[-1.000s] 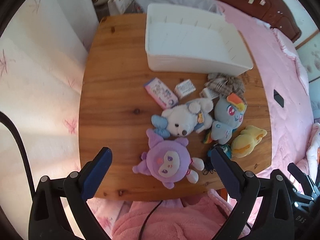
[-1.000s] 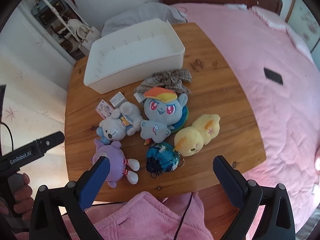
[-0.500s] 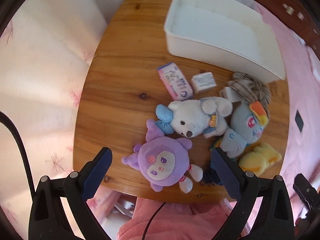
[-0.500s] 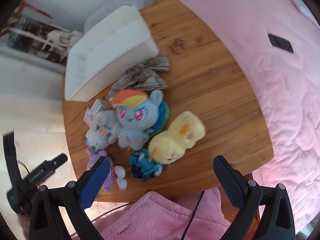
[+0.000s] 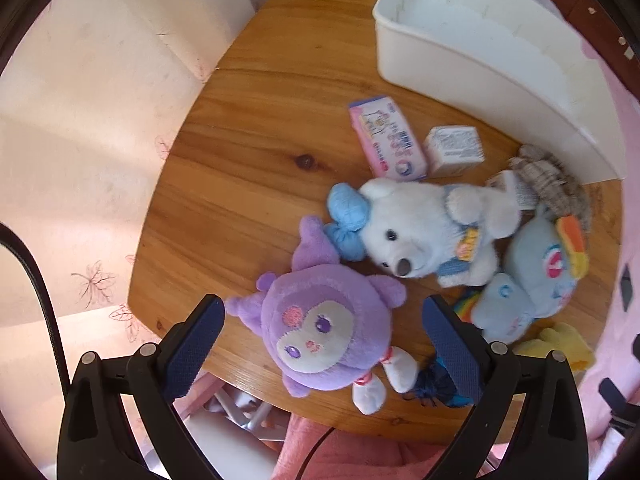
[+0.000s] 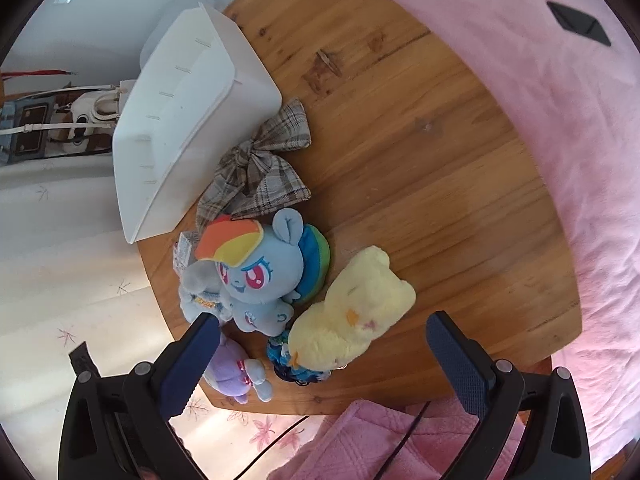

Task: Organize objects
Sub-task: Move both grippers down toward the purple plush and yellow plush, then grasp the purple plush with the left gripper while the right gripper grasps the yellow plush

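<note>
A round wooden table [image 5: 248, 128] holds a heap of soft toys near its front edge and an empty white bin [image 5: 492, 52] at the back. The left gripper [image 5: 324, 344] hangs just above a purple plush [image 5: 320, 336], its blue-padded jaws spread wide on either side of the round head, touching nothing. The right gripper [image 6: 322, 344] hangs over a yellow plush [image 6: 352, 316], its jaws equally wide and empty. Between these toys lie a white bear plush [image 5: 432, 228] with a blue bow, a blue pony plush [image 6: 260, 276] with a rainbow mane, a plaid fabric bow [image 6: 256, 172] touching the bin's wall, and a dark blue tasselled charm [image 6: 288, 356] partly under the yellow toy. The step appears to be picking up a toy for the bin. To do it well, each gripper should probably lower until the pads flank the thickest part of the body, then close gently, since plush compresses and can slip. A pink packet [image 5: 386, 138] and a small white box [image 5: 454, 150] carry print too small and blurred to read.
</note>
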Tool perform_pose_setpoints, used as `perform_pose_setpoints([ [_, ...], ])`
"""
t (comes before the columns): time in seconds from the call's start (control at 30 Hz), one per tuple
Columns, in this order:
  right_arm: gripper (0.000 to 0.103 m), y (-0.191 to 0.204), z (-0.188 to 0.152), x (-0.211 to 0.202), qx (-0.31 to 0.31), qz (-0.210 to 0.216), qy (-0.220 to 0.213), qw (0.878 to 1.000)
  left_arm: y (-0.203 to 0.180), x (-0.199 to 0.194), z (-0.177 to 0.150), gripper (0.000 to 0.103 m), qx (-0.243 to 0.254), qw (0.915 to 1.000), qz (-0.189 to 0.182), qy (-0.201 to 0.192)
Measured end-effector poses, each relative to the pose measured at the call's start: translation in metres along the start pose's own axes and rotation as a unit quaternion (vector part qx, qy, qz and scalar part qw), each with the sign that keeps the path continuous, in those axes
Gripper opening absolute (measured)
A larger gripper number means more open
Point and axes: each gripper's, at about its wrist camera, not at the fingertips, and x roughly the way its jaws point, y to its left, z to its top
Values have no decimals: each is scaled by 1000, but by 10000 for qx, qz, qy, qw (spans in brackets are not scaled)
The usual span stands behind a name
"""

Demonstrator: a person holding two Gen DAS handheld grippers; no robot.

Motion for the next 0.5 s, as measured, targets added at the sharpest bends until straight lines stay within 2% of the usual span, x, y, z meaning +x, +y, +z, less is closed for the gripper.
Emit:
perform_pose_setpoints([
  [0.2, 103, -16, 0, 28, 560, 297, 514, 9967, 3, 25, -6, 99, -141, 9995, 125, 235],
  [0.37, 103, -24, -6, 44, 855, 288, 640, 9939, 10, 41, -5, 99, -281, 9993, 183, 178],
  [0.5, 103, -24, -10, 59, 803, 272, 801, 9932, 19, 53, -4, 99, -547, 9980, -77, 306],
])
